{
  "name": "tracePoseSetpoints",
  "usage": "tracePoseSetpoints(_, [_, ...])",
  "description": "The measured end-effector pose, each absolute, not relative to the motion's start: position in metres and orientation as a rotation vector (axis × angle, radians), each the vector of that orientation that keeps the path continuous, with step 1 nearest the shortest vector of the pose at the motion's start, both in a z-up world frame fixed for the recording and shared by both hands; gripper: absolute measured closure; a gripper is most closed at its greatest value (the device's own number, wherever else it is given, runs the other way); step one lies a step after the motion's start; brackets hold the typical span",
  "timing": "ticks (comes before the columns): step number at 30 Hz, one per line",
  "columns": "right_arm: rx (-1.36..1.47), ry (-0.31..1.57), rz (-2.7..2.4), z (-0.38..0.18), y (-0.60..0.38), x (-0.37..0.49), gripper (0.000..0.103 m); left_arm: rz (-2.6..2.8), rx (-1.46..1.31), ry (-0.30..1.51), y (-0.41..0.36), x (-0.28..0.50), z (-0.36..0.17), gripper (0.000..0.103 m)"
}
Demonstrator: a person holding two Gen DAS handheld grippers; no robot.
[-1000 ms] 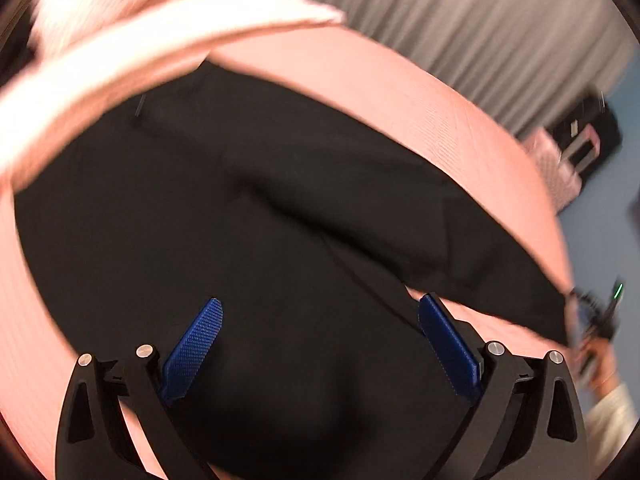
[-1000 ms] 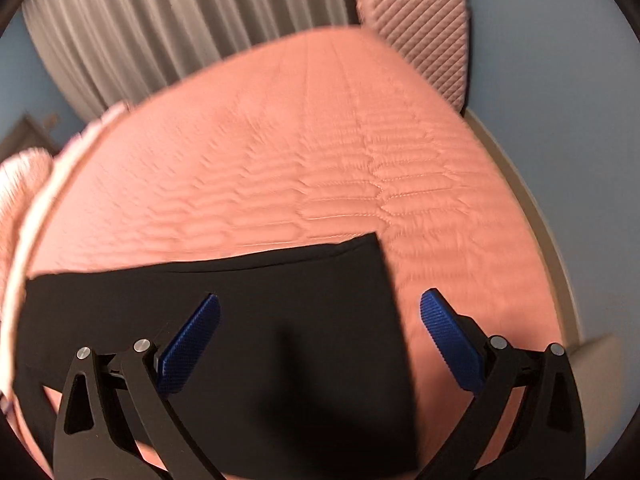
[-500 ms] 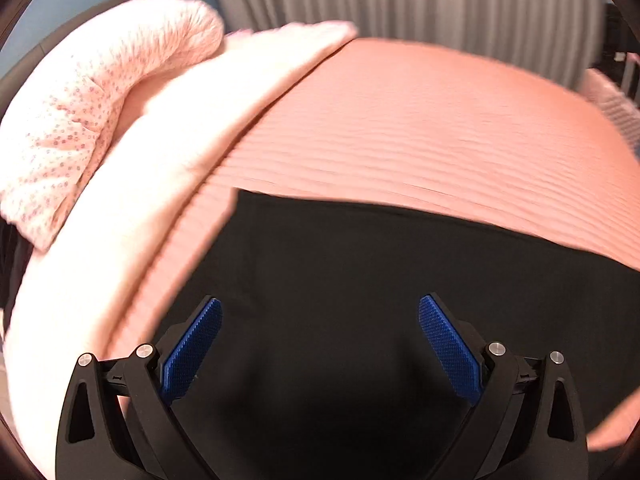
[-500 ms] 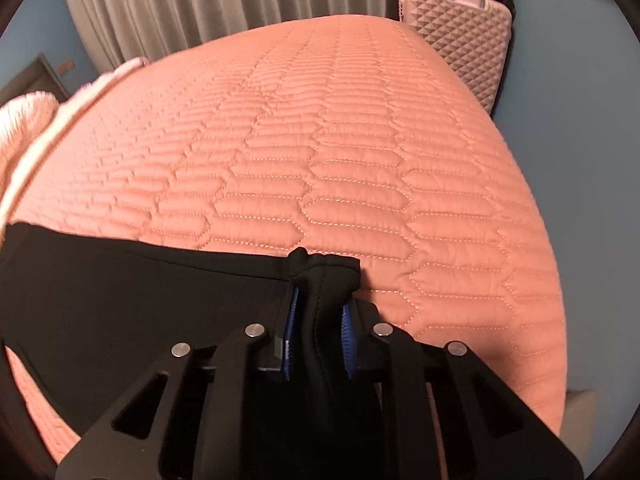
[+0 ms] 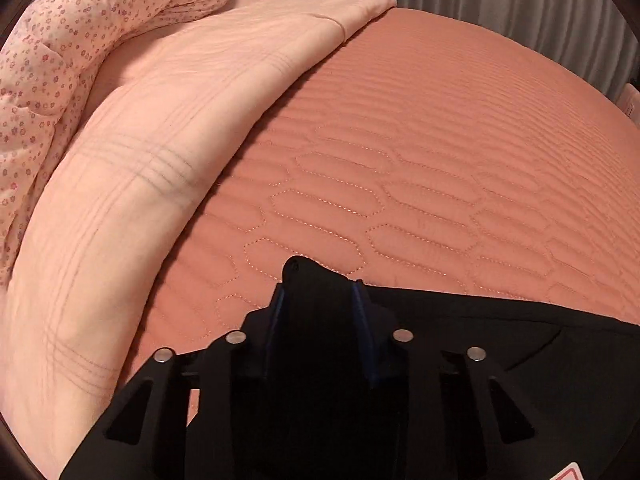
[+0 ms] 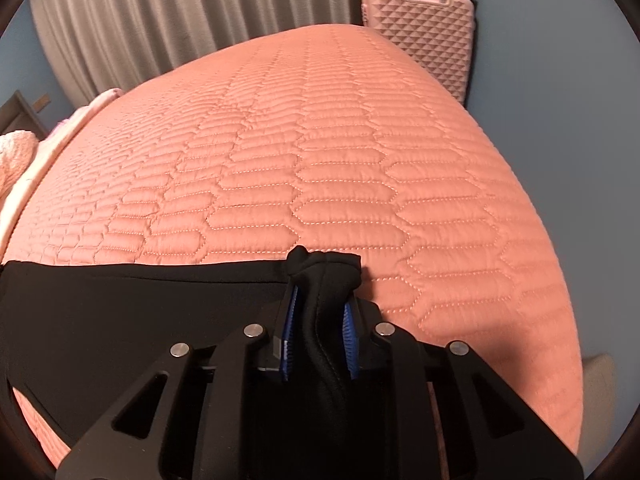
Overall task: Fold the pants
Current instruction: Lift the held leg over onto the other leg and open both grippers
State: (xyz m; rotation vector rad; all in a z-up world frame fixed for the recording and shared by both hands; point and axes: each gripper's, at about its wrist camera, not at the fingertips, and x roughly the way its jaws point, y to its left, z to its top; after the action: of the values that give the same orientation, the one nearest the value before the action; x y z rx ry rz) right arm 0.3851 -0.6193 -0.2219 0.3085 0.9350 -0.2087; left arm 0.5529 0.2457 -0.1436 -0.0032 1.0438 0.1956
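Black pants [image 5: 500, 332] lie flat on a salmon quilted bedspread [image 5: 440, 160]. My left gripper [image 5: 318, 286] is at the pants' far left corner, its jaws closing with a bunched peak of black cloth pinched between the blue pads. In the right wrist view the pants [image 6: 120, 312] stretch away to the left. My right gripper [image 6: 321, 296] holds their far right corner, its jaws still closing, and a puckered fold of fabric stands up between its pads. The cloth under both grippers is hidden.
A folded pale pink blanket [image 5: 180, 120] and a floral duvet [image 5: 60, 60] lie along the bed's left side. A pink hard suitcase [image 6: 424, 28] stands past the far right corner. Grey curtains [image 6: 160, 12] hang behind the bedspread [image 6: 320, 140].
My left gripper swept left across the pants to their corner near the blanket and closed on it. My right gripper closed on its corner and then stayed put.
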Motion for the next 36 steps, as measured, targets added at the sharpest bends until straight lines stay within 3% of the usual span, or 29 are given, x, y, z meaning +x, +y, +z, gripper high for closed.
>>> tracePoseSetpoints(3, [0.262,0.935,-0.204,-0.204,-0.603,0.379,0.096,0.138,-0.031,0.992,0.237,0.526,-0.115,0.09])
tracePoseSetpoints(14, [0.213,0.712,-0.051,-0.042,-0.559,0.212,0.096,-0.081,-0.105,0.8,0.265,0.322,0.032,0.09])
tracePoseSetpoints(18, [0.14,0.765,-0.028,-0.03,-0.529,0.128,0.096,-0.063,-0.064,0.853,0.296,0.231,0.028,0.089])
tracePoseSetpoints(22, [0.132,0.943,-0.021,-0.082,-0.514,0.066,0.095,0.015,-0.018,0.964,0.338,0.191,-0.028,0.089])
tracePoseSetpoints(24, [0.151,1.082,-0.014,-0.13,-0.512,0.049,0.087,0.076,0.059,1.019,0.341,0.179,-0.069,0.089])
tracePoseSetpoints(26, [0.183,1.186,-0.013,-0.165,-0.511,0.039,0.067,0.112,0.076,1.088,0.343,0.174,-0.106,0.088])
tracePoseSetpoints(27, [0.181,1.227,-0.034,-0.177,-0.509,0.034,0.063,0.14,0.071,1.129,0.344,0.172,-0.124,0.088])
tracePoseSetpoints(32, [0.269,1.11,-0.167,-0.153,-0.526,-0.013,0.016,0.313,0.007,1.079,0.367,0.145,-0.125,0.085])
tracePoseSetpoints(36, [0.342,1.04,-0.215,-0.131,-0.539,-0.045,0.012,0.437,0.086,1.001,0.364,0.127,-0.088,0.085])
